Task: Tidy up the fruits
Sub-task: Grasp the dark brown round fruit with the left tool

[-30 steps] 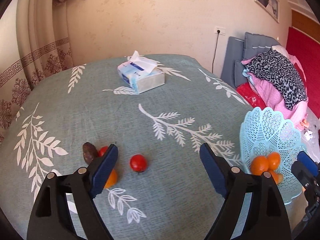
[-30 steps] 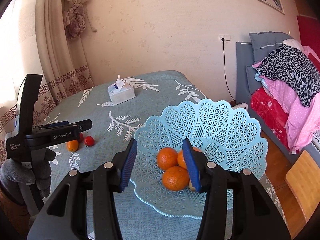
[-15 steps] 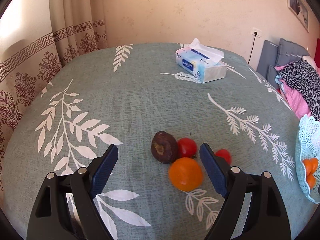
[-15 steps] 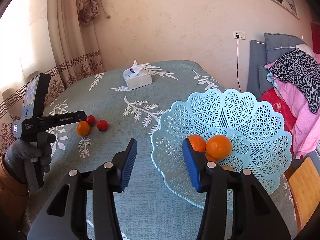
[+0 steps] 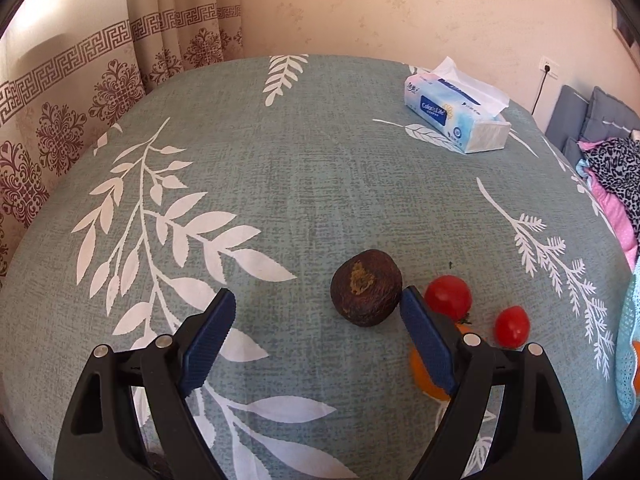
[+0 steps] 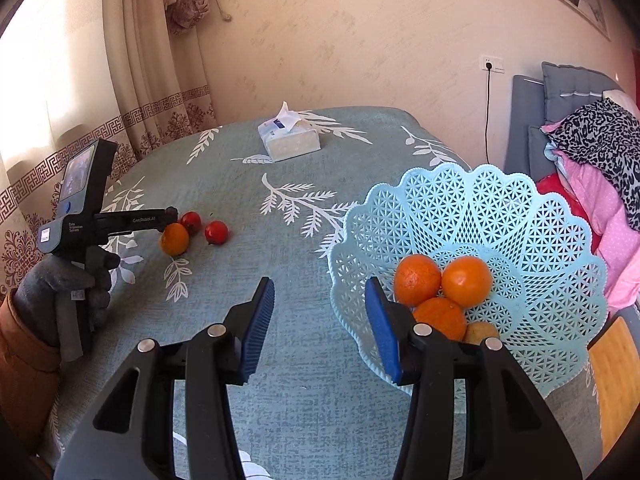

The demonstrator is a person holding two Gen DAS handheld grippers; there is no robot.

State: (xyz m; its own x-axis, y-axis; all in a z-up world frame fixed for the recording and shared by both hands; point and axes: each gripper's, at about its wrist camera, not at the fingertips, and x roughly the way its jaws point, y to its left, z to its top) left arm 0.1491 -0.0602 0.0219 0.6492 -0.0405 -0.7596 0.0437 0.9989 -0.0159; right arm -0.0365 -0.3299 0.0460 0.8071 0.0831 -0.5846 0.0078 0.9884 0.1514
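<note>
The left gripper (image 5: 316,312) is being held low over the table (image 5: 280,184), levelled forward, by a grey-gloved hand (image 6: 68,292) that is seen in the right wrist view wrapped around the handle, with a brown sleeve below it. Its blue pads are being kept wide apart, with nothing between them. A dark brown round fruit (image 5: 366,288) is lying on the cloth just ahead of the tips, close against the right-hand pad (image 5: 426,344); whether it is being touched cannot be told. Behind that pad a red tomato (image 5: 448,297) and, partly hidden, an orange (image 5: 426,378) are lying, and a second smaller tomato (image 5: 512,326) is lying a little further right.

The right gripper (image 6: 320,324) is being held above the near part of the table, pointed forward, its jaws open at a medium width and empty. The pale blue lattice basket (image 6: 520,216) is standing just to its right, the rim being partly covered by the right-hand finger. Three oranges (image 6: 466,282) and a yellowish fruit (image 6: 482,332) are resting in it.

A tissue pack (image 5: 456,110) is lying at the far side of the table; "Colorlife" is being read on its blue label only uncertainly. "GenRobot.AI" is printed along the left gripper's body, and a small label reading "Data Acquisition System" is seen near its screen.
</note>
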